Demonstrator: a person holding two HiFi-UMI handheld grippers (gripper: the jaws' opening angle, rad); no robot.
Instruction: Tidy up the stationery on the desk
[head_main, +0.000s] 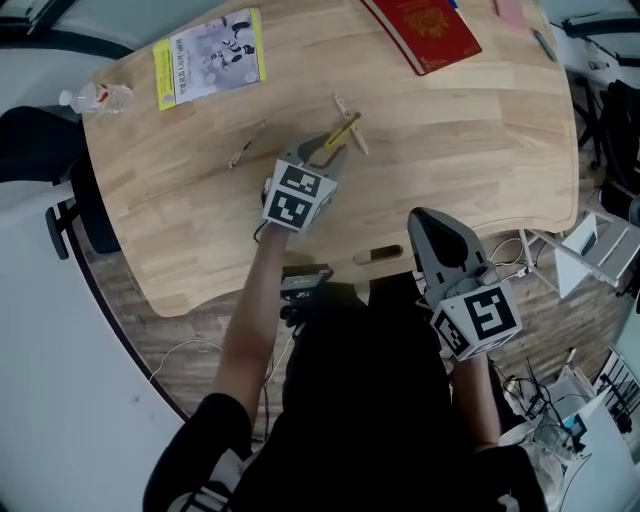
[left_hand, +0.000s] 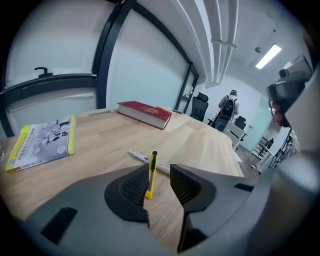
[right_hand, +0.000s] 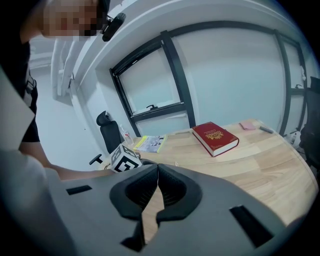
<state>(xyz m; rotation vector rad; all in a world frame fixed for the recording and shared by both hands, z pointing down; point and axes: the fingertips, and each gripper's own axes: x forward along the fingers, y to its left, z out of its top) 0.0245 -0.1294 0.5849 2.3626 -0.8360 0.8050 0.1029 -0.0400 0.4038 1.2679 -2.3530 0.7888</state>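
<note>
A yellow utility knife lies on the wooden desk, crossing a white pen. My left gripper is open, its jaws on either side of the knife's near end. The knife rests against the left pad, with a gap to the right pad. My right gripper hovers at the desk's front edge, shut with nothing in it. A thin pencil lies left of the left gripper, and a dark marker lies near the front edge.
A yellow-edged booklet lies at the back left and a red book at the back. A pink note and a pen are at the far right; a bottle sits at the left edge.
</note>
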